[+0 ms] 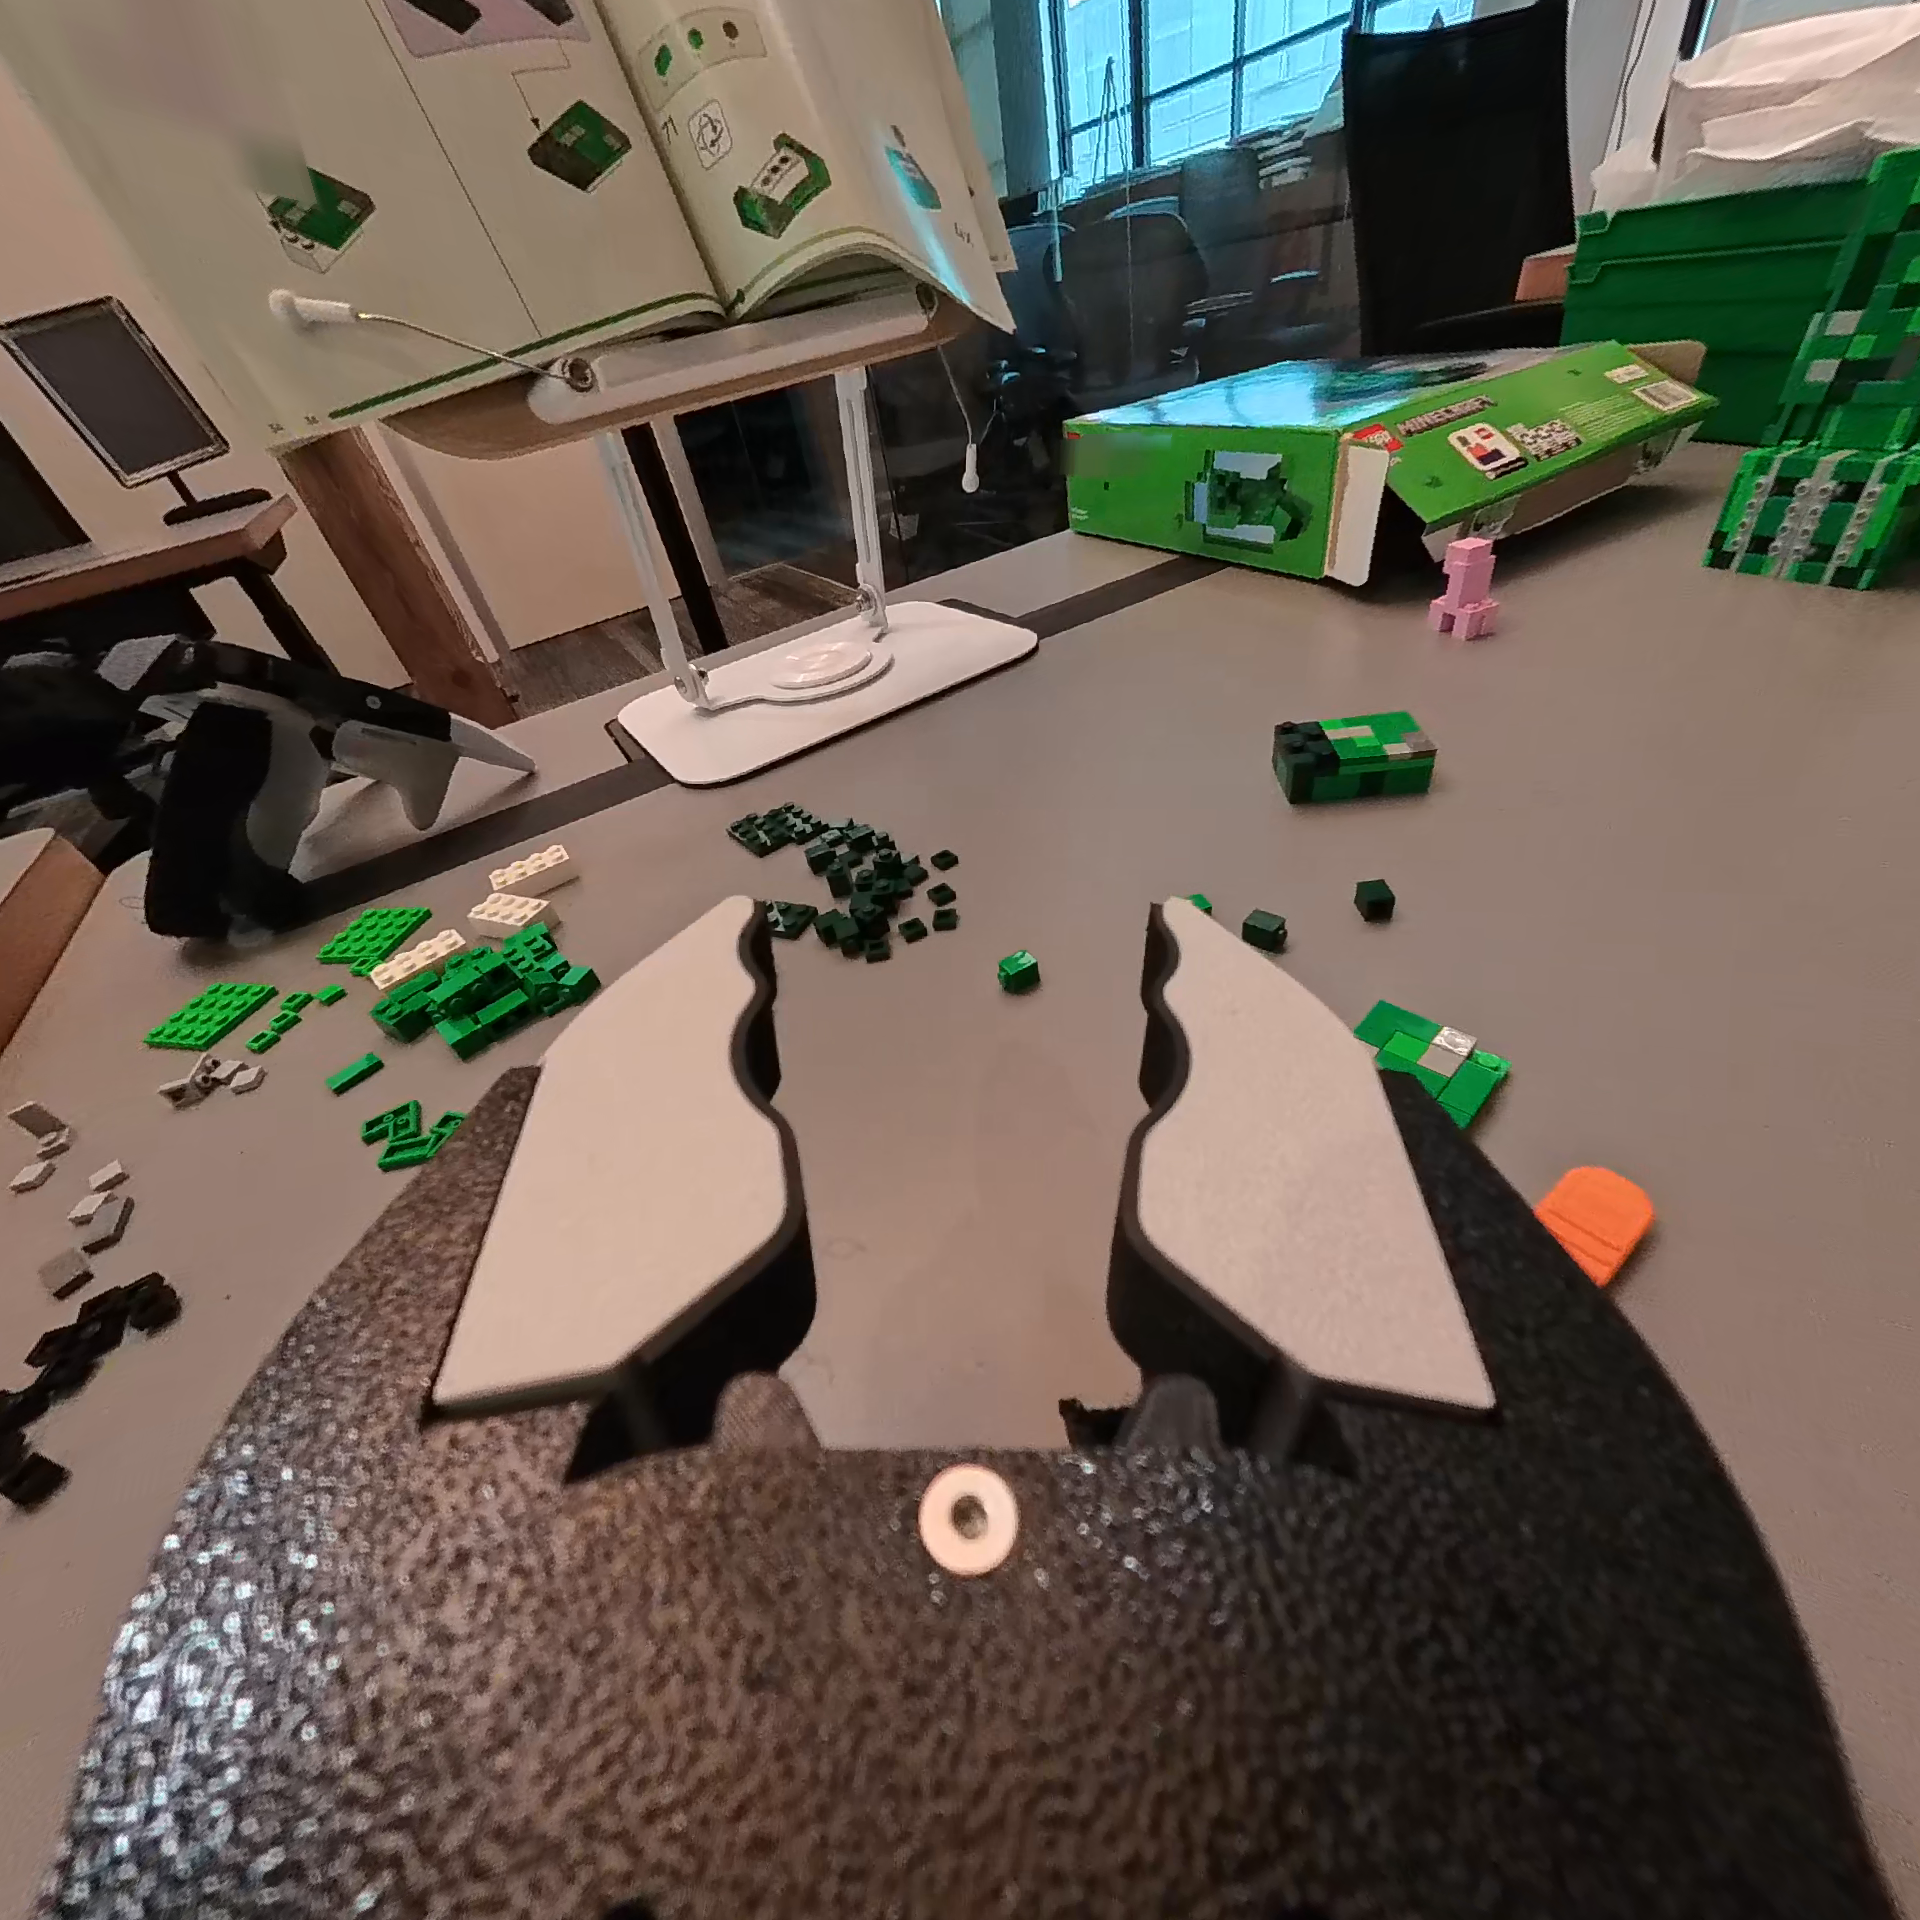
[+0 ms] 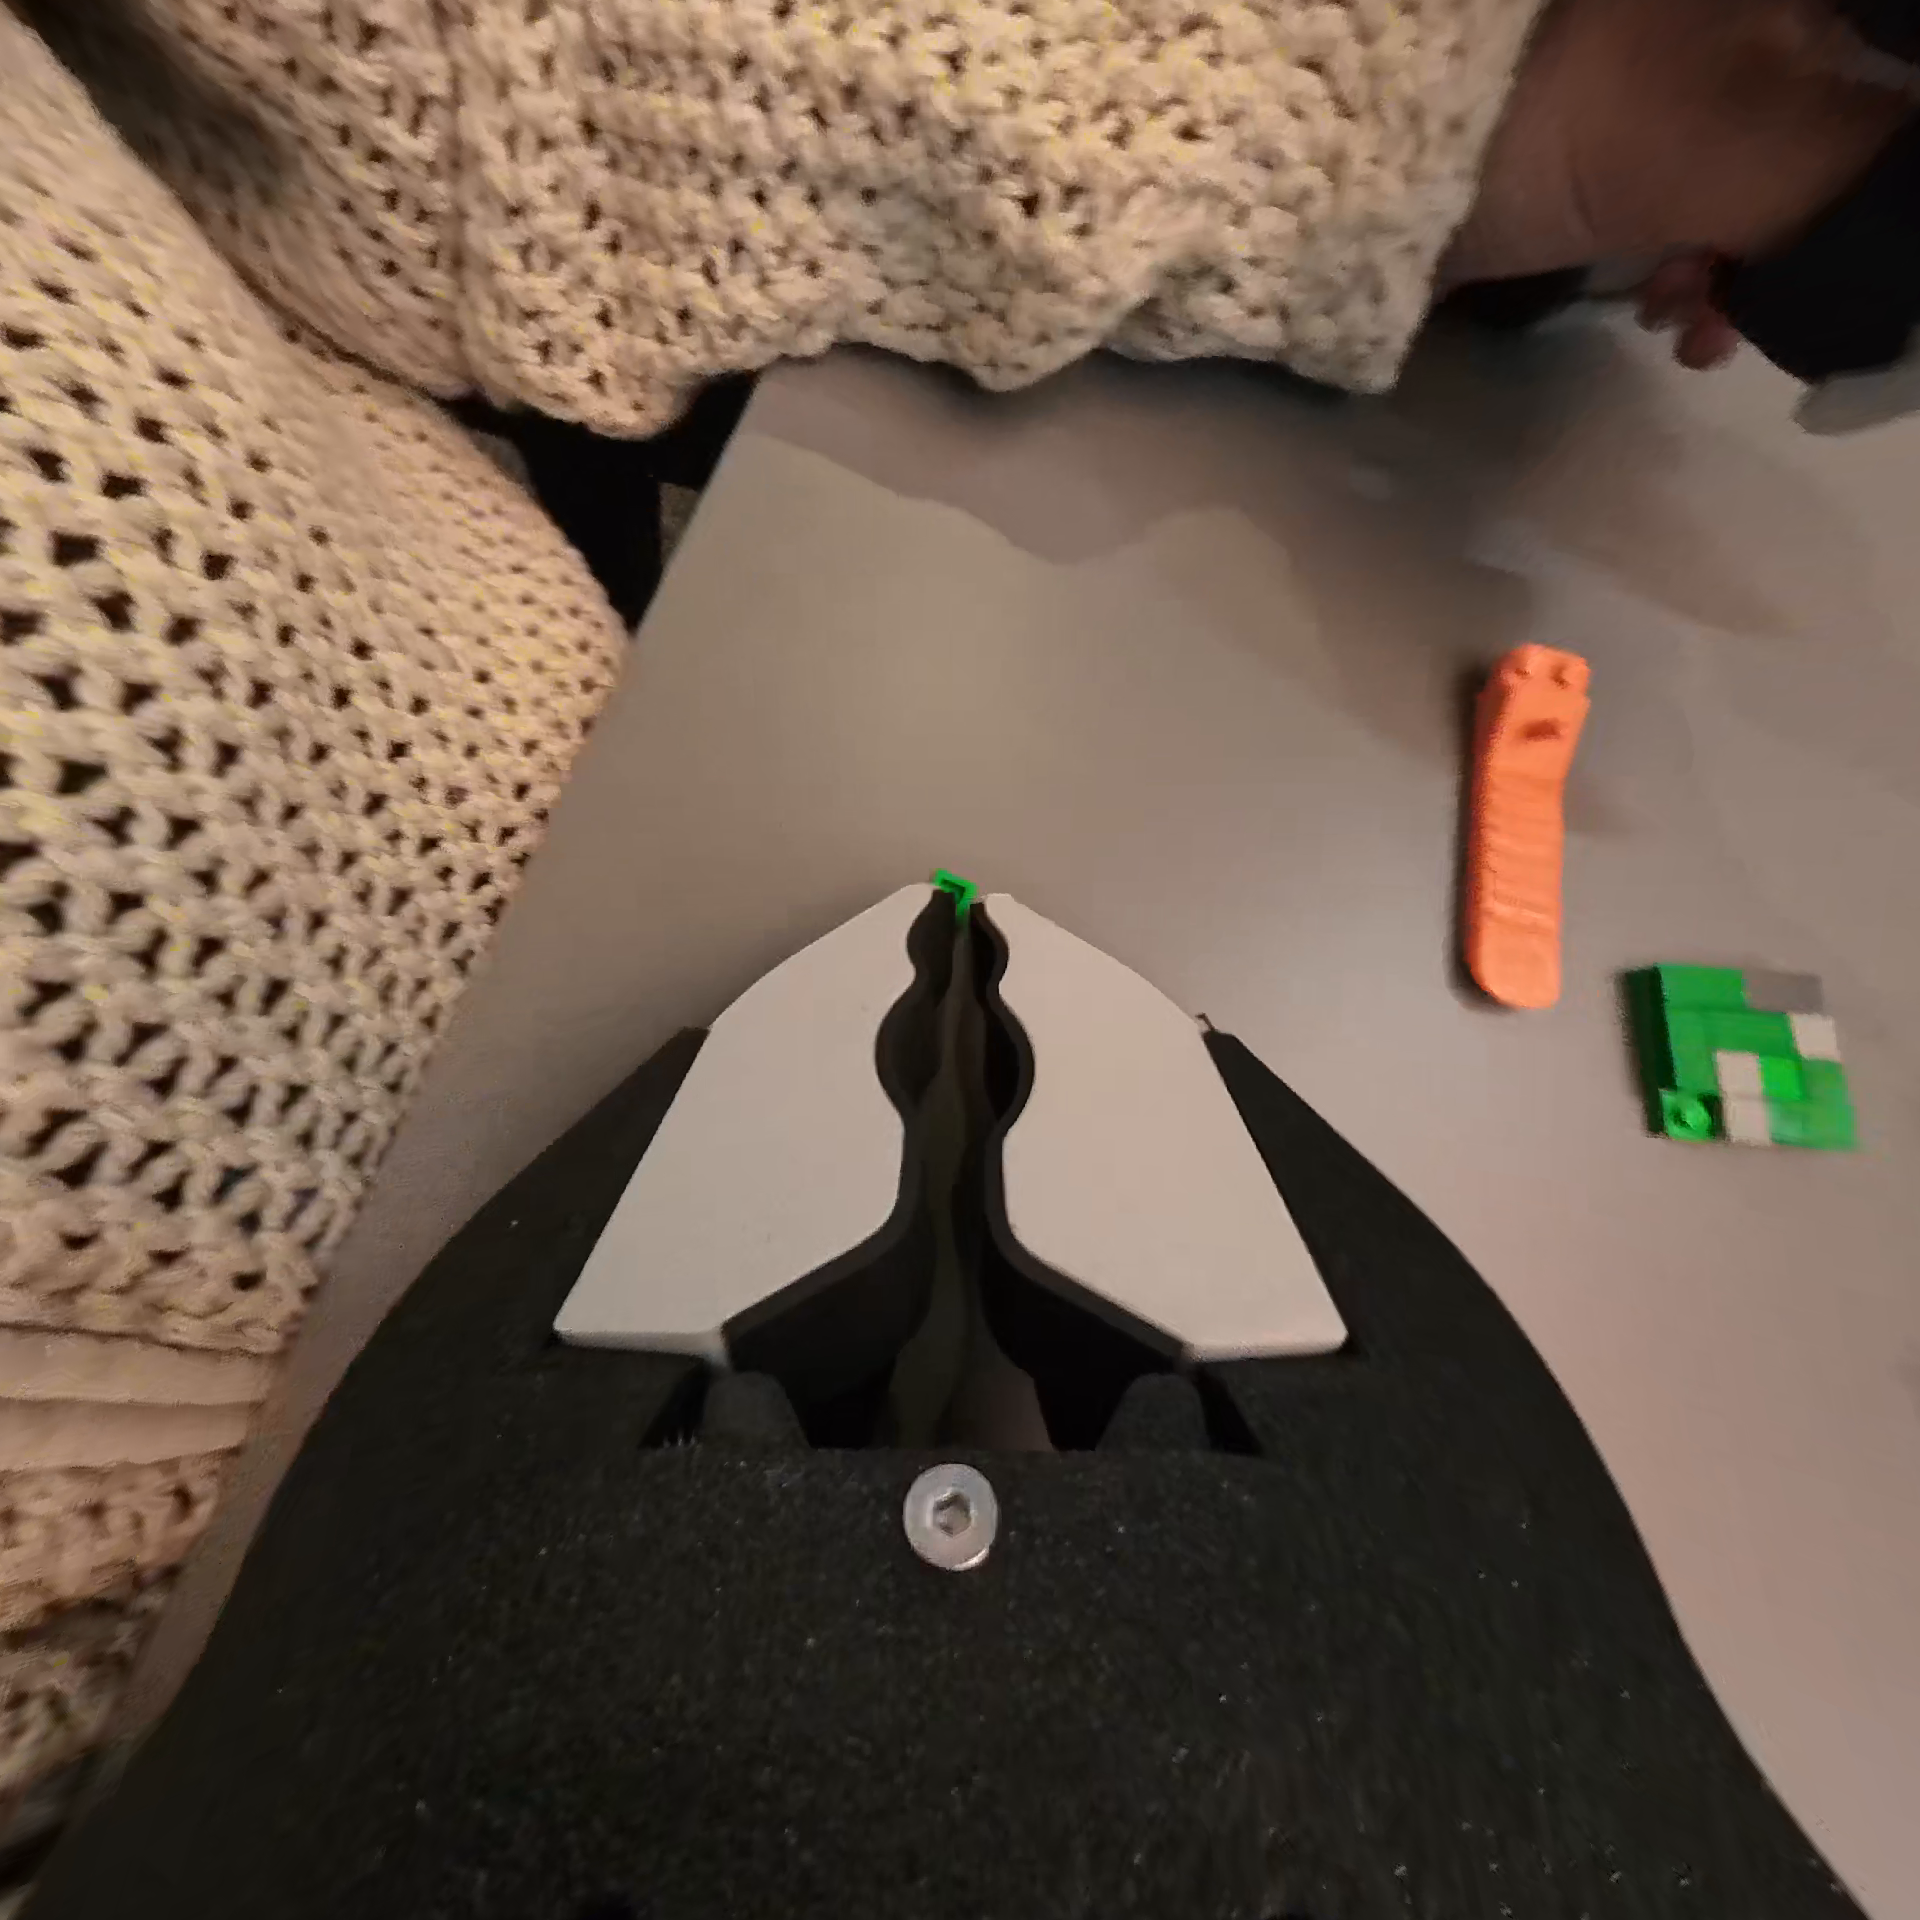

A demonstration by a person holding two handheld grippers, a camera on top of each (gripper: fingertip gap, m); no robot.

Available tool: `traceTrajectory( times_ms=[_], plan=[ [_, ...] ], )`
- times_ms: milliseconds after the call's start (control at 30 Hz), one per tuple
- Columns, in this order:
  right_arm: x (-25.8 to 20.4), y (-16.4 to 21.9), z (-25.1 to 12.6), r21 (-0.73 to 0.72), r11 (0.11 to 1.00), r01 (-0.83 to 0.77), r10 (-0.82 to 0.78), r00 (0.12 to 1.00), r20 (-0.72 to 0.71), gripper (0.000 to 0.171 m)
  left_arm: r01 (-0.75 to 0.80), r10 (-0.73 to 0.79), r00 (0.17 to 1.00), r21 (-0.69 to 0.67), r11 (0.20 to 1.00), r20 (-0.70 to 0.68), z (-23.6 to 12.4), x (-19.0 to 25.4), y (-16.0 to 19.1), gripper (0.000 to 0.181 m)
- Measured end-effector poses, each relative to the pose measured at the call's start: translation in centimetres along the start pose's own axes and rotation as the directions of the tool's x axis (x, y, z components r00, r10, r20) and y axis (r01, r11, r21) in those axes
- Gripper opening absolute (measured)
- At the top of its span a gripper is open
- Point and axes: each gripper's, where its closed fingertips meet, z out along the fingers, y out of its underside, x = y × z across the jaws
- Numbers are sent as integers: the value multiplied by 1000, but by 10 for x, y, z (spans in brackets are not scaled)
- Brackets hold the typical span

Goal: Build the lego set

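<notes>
My left gripper (image 1: 961,914) is open and empty, held above the grey table. Ahead of it lie a pile of dark green small pieces (image 1: 868,883), a pile of bright green bricks (image 1: 478,987) with white bricks (image 1: 514,914), and a single green piece (image 1: 1018,969). A flat green and grey plate assembly (image 1: 1434,1060) lies by the right finger; it also shows in the right wrist view (image 2: 1745,1060). A small green block build (image 1: 1356,753) sits farther off. My right gripper (image 2: 961,899) is shut on a tiny bright green piece (image 2: 954,888) at its tips, near the table's front edge.
An orange brick separator (image 2: 1517,821) lies beside the plate assembly. An open instruction book on a white stand (image 1: 821,675), the green set box (image 1: 1351,457), a pink figure (image 1: 1465,587) and a large green build (image 1: 1829,416) stand at the back. A knit sleeve (image 2: 260,727) is close. My right tips are about 25 cm from the small green block build (image 1: 1356,753), my left tips only 20 cm.
</notes>
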Motion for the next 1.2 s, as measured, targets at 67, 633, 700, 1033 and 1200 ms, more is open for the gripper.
traceTrajectory(
  times_ms=[67,633,700,1033,1200],
  plan=[
    [9,4,-5,17,999,-46,46,999,-24,3,0,0,1000,-1,1000,-1,0,0,0,68],
    [2,-2,0,-33,999,-24,23,999,-32,14,1,-1,1000,1,1000,1,1,0,0,68],
    [2,0,1,-45,999,-17,16,1000,-26,14,0,0,1000,0,1000,1,1,0,0,68],
    [-4,1,3,-41,999,-24,25,999,21,8,-3,3,1000,0,1000,1,1,0,0,68],
    [-1,0,1,-6,999,-38,38,999,9,7,-5,5,1000,0,1000,1,1,0,0,68]
  ],
)
